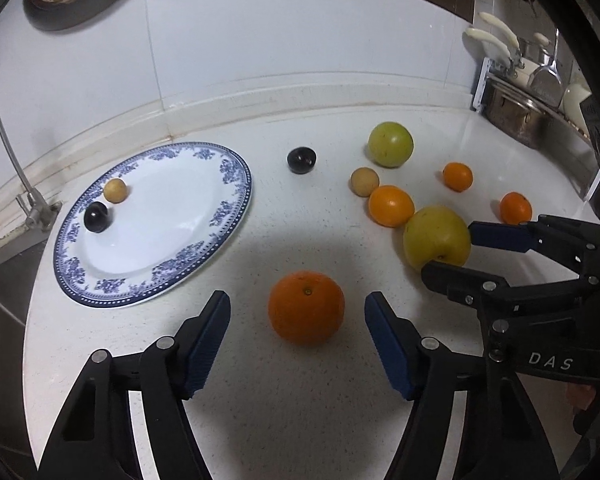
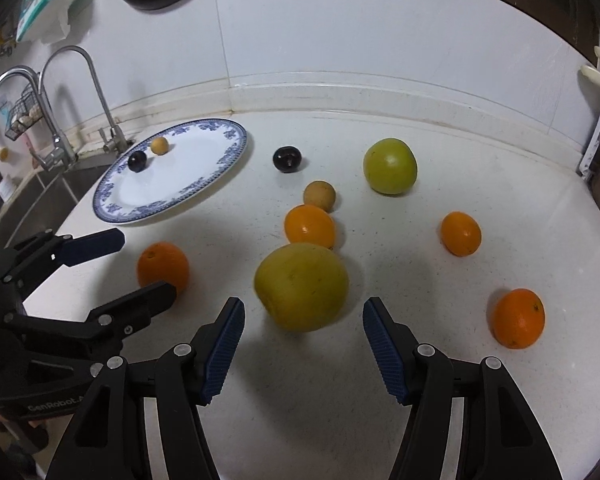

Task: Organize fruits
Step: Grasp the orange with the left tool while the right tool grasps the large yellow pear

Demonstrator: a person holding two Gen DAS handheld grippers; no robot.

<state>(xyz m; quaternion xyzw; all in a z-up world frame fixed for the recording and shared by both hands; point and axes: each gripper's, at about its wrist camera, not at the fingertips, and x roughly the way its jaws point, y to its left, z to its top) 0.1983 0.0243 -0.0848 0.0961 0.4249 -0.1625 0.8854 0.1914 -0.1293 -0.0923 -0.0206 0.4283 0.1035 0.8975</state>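
Both grippers stand part open, nothing gripped. Left gripper [image 1: 298,340] straddles the big orange [image 1: 306,307] near the counter's front, pads clear on both sides. Right gripper [image 2: 304,344] straddles the yellow apple [image 2: 301,286], also clear. Plate [image 1: 236,200], well left, holds 2 small fruits.

Risks, my judgement: round fruit may roll if 1 pad lands first. The apple touches a smaller orange [image 2: 310,227], which a nudge could send off.

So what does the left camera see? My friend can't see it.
The left tongs are open around an orange on a white counter. A blue-rimmed plate at left holds two small fruits; more fruit lies at right.
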